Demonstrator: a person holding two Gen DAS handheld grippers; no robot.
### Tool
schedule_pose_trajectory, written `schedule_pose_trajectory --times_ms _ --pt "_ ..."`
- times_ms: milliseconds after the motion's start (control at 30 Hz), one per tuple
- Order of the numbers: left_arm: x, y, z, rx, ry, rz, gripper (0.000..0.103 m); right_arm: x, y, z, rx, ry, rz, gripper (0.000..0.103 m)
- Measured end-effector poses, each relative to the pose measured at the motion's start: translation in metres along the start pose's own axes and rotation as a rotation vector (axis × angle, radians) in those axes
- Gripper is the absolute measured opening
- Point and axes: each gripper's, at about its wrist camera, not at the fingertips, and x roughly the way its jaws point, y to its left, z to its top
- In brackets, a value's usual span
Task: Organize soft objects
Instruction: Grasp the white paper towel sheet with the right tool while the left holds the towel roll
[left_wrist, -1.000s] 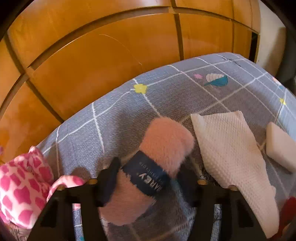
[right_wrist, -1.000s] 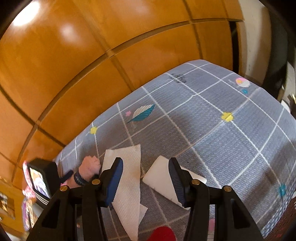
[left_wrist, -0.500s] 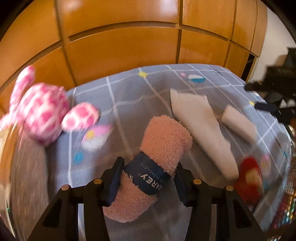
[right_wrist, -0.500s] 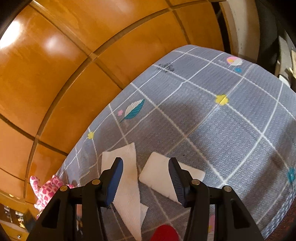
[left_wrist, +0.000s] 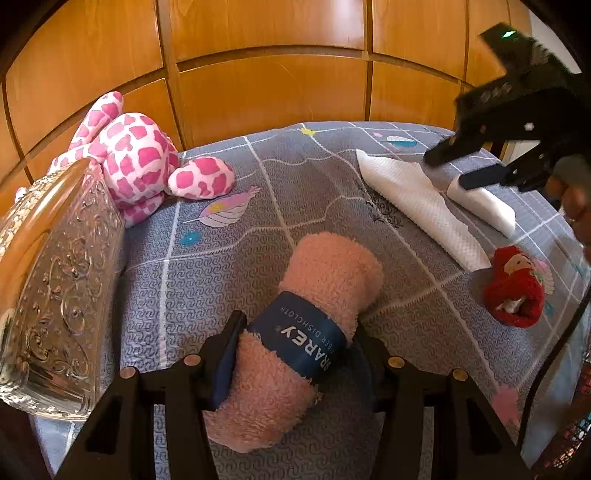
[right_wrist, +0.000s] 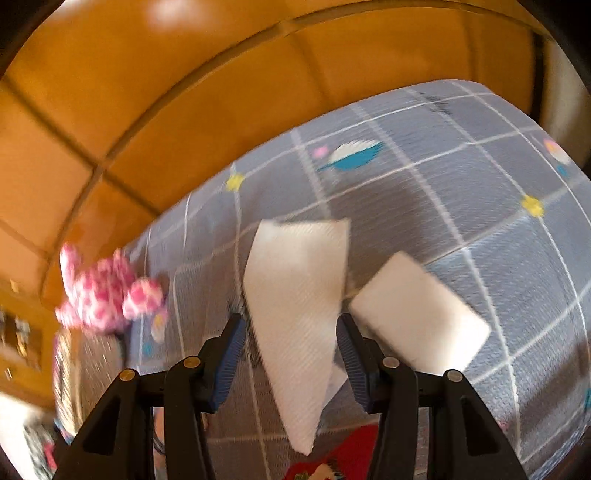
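My left gripper (left_wrist: 295, 350) is shut on a rolled pink fluffy dishcloth (left_wrist: 325, 291) with a dark blue paper band, held above the grey checked bedspread (left_wrist: 221, 273). My right gripper (right_wrist: 291, 354) is open and hovers over a folded white paper towel (right_wrist: 299, 284), which shows between its blue pads; whether they touch it I cannot tell. A white sponge block (right_wrist: 417, 314) lies just right of the right finger. In the left wrist view the right gripper (left_wrist: 465, 166) shows as a dark shape above the paper towel (left_wrist: 417, 199) and the sponge (left_wrist: 484, 203).
A patterned glass tray (left_wrist: 62, 280) stands at the left edge of the bed. A pink-and-white plush toy (left_wrist: 136, 162) lies behind it against the wooden panelled wall (left_wrist: 273, 81). A small red plush doll (left_wrist: 517, 288) lies at the right, near a person's hand.
The left gripper has swung leftward with the dishcloth, bringing the glass tray and plush toy into view. The right gripper has shifted left, from over the sponge to over the paper towel.
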Motion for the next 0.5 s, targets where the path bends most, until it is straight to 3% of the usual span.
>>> schedule_pose_trajectory --times_ms 100,367,433,467,500 --pt "0.0 -0.002 -0.004 0.01 -0.02 0.01 0.054 0.017 0.012 -0.006 -0.058 0.074 -0.037 0.051" --pt "-0.001 0.0 -0.003 -0.018 -0.026 -0.008 0.056 0.062 0.034 -0.017 -0.254 0.167 -0.292 0.052" --pt "-0.001 0.001 -0.002 -0.028 -0.024 -0.012 0.057 0.061 0.036 -0.019 -0.273 0.154 -0.288 0.033" --pt "-0.001 0.001 -0.002 -0.032 -0.024 -0.015 0.057 0.06 0.038 -0.02 -0.287 0.148 -0.276 0.016" --pt "0.0 0.002 -0.002 -0.034 -0.023 -0.017 0.058 0.06 0.04 -0.022 -0.302 0.142 -0.283 0.014"
